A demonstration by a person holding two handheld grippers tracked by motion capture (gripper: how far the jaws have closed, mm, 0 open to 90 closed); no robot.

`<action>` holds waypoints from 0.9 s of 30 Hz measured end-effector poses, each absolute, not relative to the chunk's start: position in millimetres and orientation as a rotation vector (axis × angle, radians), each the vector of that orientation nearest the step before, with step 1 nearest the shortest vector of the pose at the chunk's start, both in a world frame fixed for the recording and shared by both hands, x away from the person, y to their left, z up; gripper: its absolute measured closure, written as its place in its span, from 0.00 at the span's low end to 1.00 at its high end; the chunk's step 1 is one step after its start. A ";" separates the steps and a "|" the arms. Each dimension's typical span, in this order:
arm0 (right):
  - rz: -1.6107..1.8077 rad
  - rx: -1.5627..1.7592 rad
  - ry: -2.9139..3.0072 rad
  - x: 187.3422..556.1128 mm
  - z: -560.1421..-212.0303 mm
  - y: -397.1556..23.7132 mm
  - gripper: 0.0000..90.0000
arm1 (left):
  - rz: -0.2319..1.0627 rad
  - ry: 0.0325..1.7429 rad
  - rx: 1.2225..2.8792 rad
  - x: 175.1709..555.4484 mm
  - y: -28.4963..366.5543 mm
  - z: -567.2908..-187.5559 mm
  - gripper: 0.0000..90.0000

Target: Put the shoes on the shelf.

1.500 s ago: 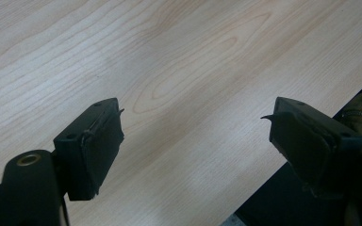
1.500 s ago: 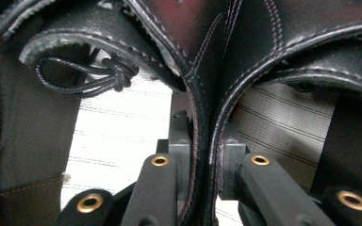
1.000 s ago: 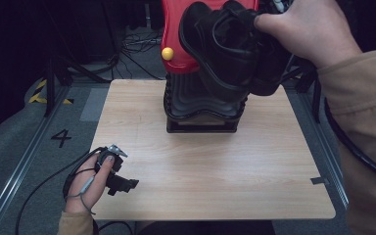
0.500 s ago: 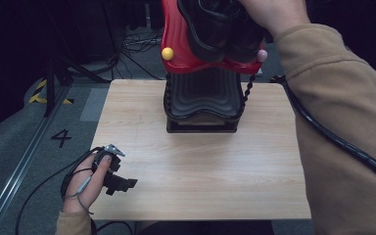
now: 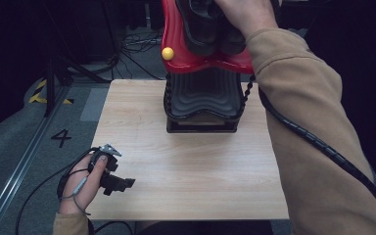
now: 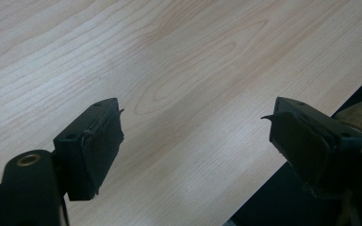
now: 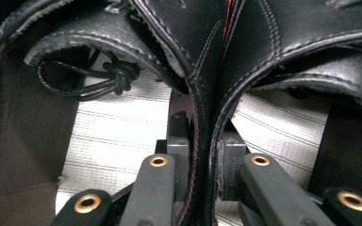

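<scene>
The person's right arm, in a tan sleeve (image 5: 313, 122), reaches forward from the near right, its hand (image 5: 245, 14) at the top edge of the high view above the far side of the pale wooden table (image 5: 196, 171). That hand carries a pair of black leather shoes (image 5: 208, 27), which hang over the red plastic top (image 5: 196, 61) of a black ribbed rack (image 5: 203, 98) standing on the table's far middle. The right gripper (image 7: 205, 174) is hidden behind hand and shoes in the high view; the right gripper view shows its jaws pinching the two shoes' inner walls together, one jaw inside each shoe, with a knotted black lace (image 7: 115, 75) in one shoe. The shoes' toes are cut off by the frame edge.

The left hand (image 5: 85, 183) rests at the table's near left corner, well apart from the rack. Its left gripper (image 6: 195, 141) has jaws spread wide over bare wood.
</scene>
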State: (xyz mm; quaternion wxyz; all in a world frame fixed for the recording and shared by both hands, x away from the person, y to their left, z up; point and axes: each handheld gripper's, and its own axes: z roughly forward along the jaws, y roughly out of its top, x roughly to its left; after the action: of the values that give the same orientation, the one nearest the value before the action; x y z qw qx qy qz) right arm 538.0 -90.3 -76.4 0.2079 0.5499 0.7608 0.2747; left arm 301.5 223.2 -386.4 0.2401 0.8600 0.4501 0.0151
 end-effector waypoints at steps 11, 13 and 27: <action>0.787 1.546 2.062 552.7 -103.3 -90.2 0.89 | 0.042 1.237 2.355 302.3 224.1 -387.4 0.20; 0.800 1.553 2.065 552.9 -103.3 -92.1 0.88 | 0.042 1.236 2.357 302.4 223.3 -387.4 0.20; 0.952 1.584 2.085 544.6 -94.8 -106.4 0.64 | 0.042 1.240 2.366 302.7 222.2 -387.5 0.20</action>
State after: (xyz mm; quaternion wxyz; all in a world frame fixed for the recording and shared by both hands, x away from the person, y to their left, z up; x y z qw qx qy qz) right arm 544.6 -106.4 -94.8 0.1766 0.5596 0.7367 0.3362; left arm 302.7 222.2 -387.5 0.2327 0.8613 0.4515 0.0152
